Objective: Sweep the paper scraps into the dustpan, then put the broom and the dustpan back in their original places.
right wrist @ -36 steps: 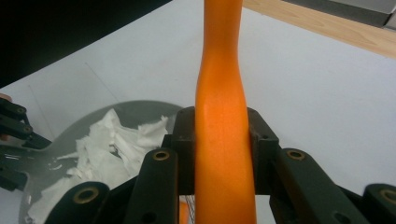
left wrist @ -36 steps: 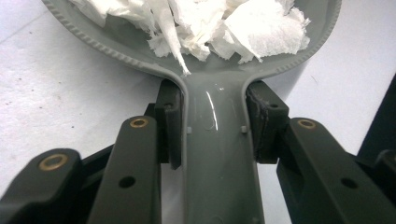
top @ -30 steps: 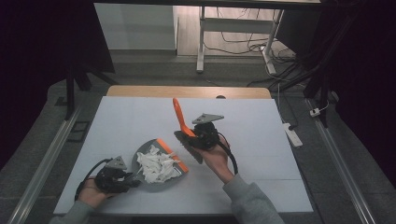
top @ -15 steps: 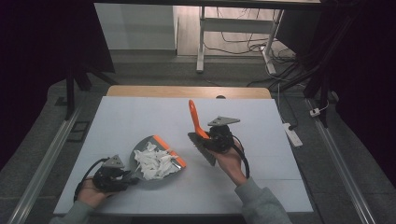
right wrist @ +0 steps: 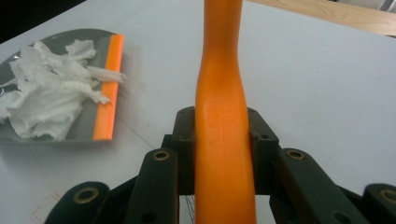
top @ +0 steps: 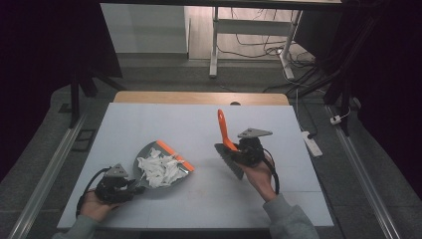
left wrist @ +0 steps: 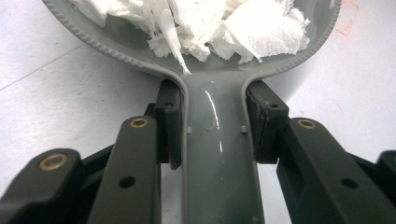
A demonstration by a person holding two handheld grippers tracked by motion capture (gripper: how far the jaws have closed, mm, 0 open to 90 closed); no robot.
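My right gripper [top: 238,152] pinches the brush [top: 226,144], orange handle pointing away up-table. Left gripper [top: 130,188] clamps the dustpan [top: 164,167] handle, lip facing right; open table [top: 278,124] around.

The high view looks forward and down from above the person's side of the worktop [top: 199,119]. Each gripper view sits very close behind its own jaws, low over the surface. All 3 views share the dustpan [top: 149,152] holding torn paper [right wrist: 46,105].
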